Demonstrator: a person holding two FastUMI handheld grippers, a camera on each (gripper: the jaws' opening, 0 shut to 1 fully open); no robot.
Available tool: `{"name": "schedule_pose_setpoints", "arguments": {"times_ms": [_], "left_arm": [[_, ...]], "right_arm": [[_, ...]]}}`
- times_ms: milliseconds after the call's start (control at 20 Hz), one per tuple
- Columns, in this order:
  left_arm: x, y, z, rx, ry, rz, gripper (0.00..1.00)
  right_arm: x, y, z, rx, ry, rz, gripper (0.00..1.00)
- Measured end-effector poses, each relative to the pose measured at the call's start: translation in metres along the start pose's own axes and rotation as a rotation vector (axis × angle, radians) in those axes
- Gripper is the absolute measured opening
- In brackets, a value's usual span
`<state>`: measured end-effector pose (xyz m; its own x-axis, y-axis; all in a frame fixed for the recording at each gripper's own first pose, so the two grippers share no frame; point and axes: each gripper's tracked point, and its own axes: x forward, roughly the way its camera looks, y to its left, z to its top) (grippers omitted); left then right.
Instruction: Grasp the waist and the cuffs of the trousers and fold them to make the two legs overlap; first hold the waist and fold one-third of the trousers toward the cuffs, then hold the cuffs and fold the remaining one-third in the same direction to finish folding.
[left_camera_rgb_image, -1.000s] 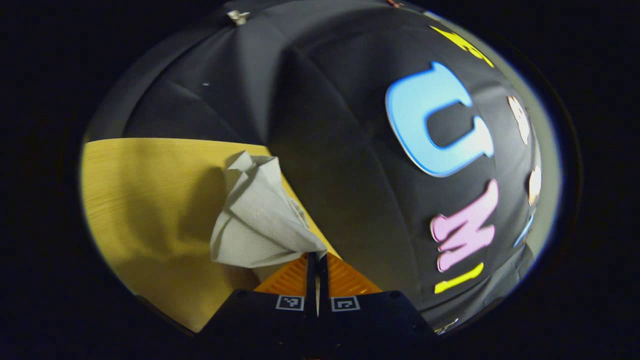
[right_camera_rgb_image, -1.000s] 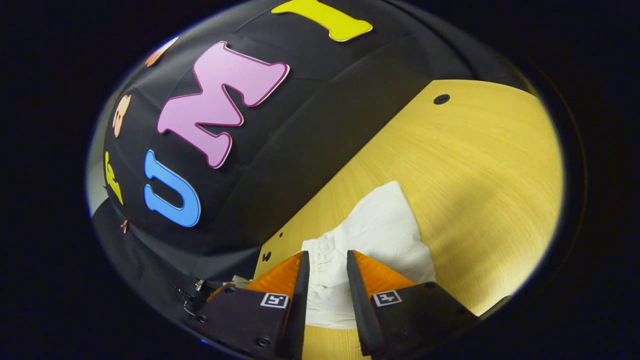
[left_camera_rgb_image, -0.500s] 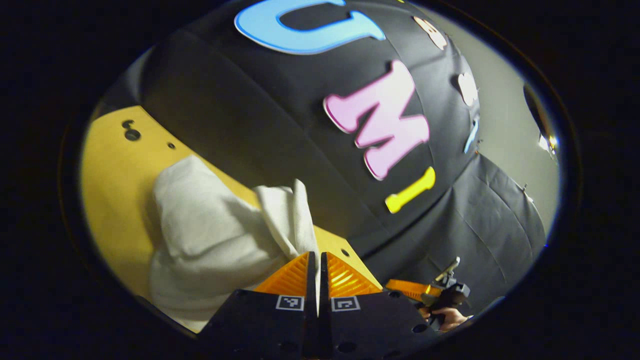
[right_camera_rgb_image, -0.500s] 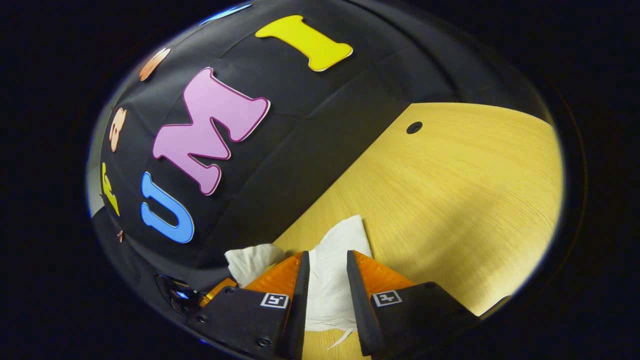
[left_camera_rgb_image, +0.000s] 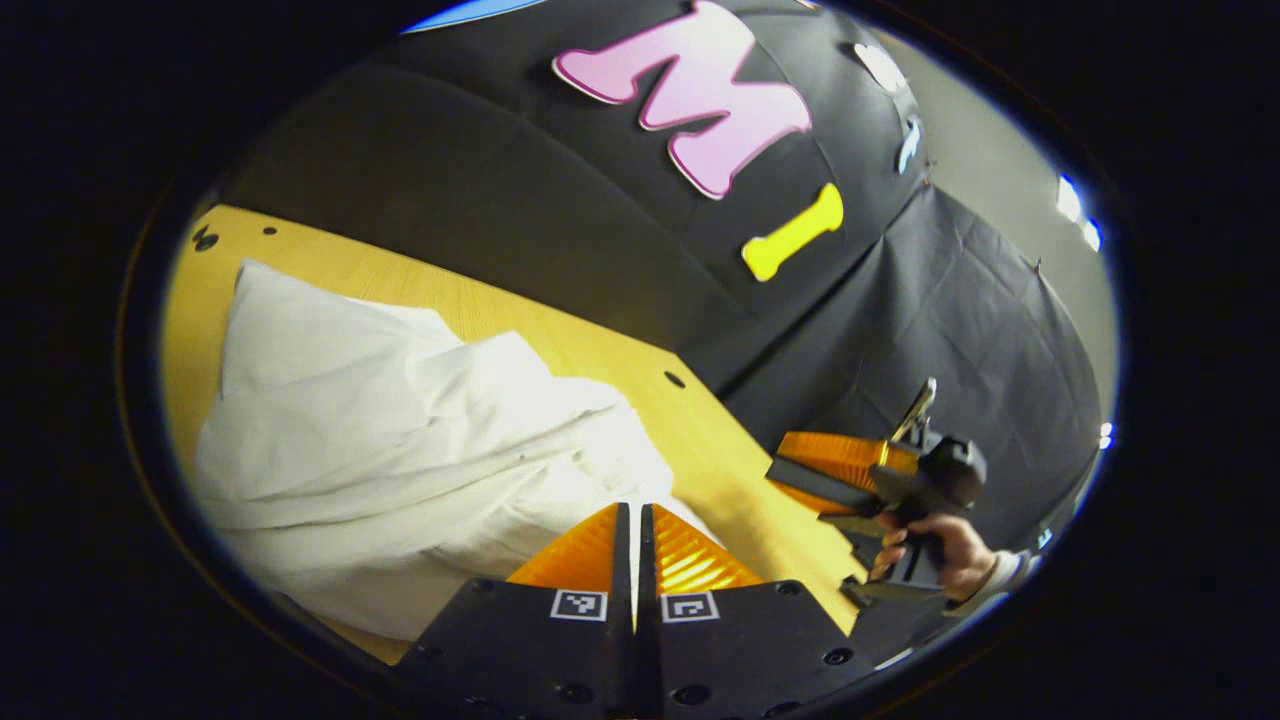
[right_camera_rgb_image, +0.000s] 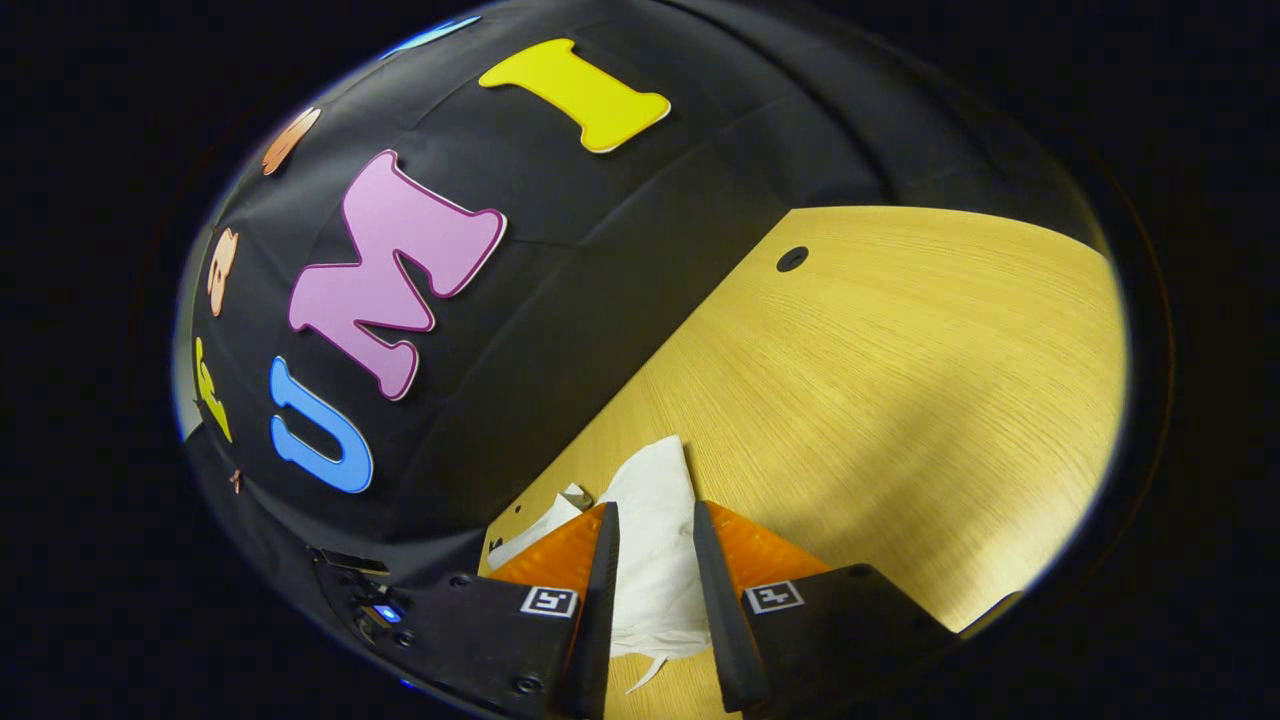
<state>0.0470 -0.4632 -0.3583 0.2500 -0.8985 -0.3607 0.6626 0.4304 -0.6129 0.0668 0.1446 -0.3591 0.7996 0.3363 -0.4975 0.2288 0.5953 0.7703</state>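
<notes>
White trousers (left_camera_rgb_image: 400, 440) lie in a loose, wrinkled heap on the yellow wooden table (left_camera_rgb_image: 560, 340), left of centre in the left gripper view. My left gripper (left_camera_rgb_image: 636, 510) is shut, and the cloth's near edge meets its fingertips. My right gripper (right_camera_rgb_image: 652, 510) holds a narrow gap with a strip of the trousers (right_camera_rgb_image: 655, 560) pressed between its fingers. A loose thread hangs below the strip, and a small flap shows left of the fingers. In the left gripper view the right gripper (left_camera_rgb_image: 785, 478), held by a hand (left_camera_rgb_image: 945, 555), hovers over the table's right side.
Black cloth walls close the table (right_camera_rgb_image: 900, 400) at the back and side. Small holes (right_camera_rgb_image: 791, 259) sit in the tabletop near its edges. A wide stretch of bare wood spreads to the right in the right gripper view.
The left gripper has swung round and come down. The trousers that hung bunched from it now lie spread on the table. Less cloth shows beyond the right gripper's tips, and that gripper has come into the left view.
</notes>
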Motion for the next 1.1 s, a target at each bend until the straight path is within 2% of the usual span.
{"name": "schedule_pose_setpoints", "arguments": {"times_ms": [300,500,550,600,700,750,800,850,900,950,1050,1100], "left_arm": [[0.002,0.015,-0.029,0.064,0.085,0.106,0.06],[0.003,0.012,-0.034,0.1,0.103,0.132,0.06],[-0.001,0.011,-0.032,0.114,0.096,0.151,0.16],[-0.004,0.009,-0.028,0.125,0.091,0.166,0.34],[-0.019,0.0,-0.02,0.13,0.08,0.205,0.64],[-0.026,-0.006,-0.012,0.123,0.07,0.221,0.72],[-0.035,-0.013,-0.005,0.113,0.055,0.236,0.73],[-0.045,-0.021,0.003,0.099,0.039,0.247,0.75],[-0.056,-0.028,0.01,0.085,0.031,0.259,0.75],[-0.067,-0.034,0.016,0.071,0.025,0.279,0.76],[-0.092,-0.046,0.025,0.048,0.012,0.307,0.75],[-0.11,-0.054,0.033,0.039,-0.006,0.323,0.75]], "right_arm": [[0.004,0.001,-0.012,0.01,0.041,0.004,0.46],[-0.001,0.005,-0.013,0.031,0.058,0.006,0.46],[-0.002,0.006,-0.012,0.034,0.061,0.003,0.46],[-0.006,0.007,-0.013,0.04,0.07,0.003,0.46],[-0.013,0.01,-0.014,0.049,0.081,-0.001,0.46],[-0.018,0.013,-0.016,0.045,0.09,-0.005,0.46],[-0.023,0.017,-0.018,0.037,0.101,-0.002,0.46],[-0.03,0.022,-0.02,0.026,0.112,0.005,0.64],[-0.036,0.03,-0.02,0.014,0.119,0.02,0.49],[-0.043,0.038,-0.02,0.002,0.127,0.039,0.56],[-0.059,0.053,-0.014,-0.03,0.125,0.063,0.56],[-0.071,0.063,-0.008,-0.061,0.119,0.08,0.45]]}}
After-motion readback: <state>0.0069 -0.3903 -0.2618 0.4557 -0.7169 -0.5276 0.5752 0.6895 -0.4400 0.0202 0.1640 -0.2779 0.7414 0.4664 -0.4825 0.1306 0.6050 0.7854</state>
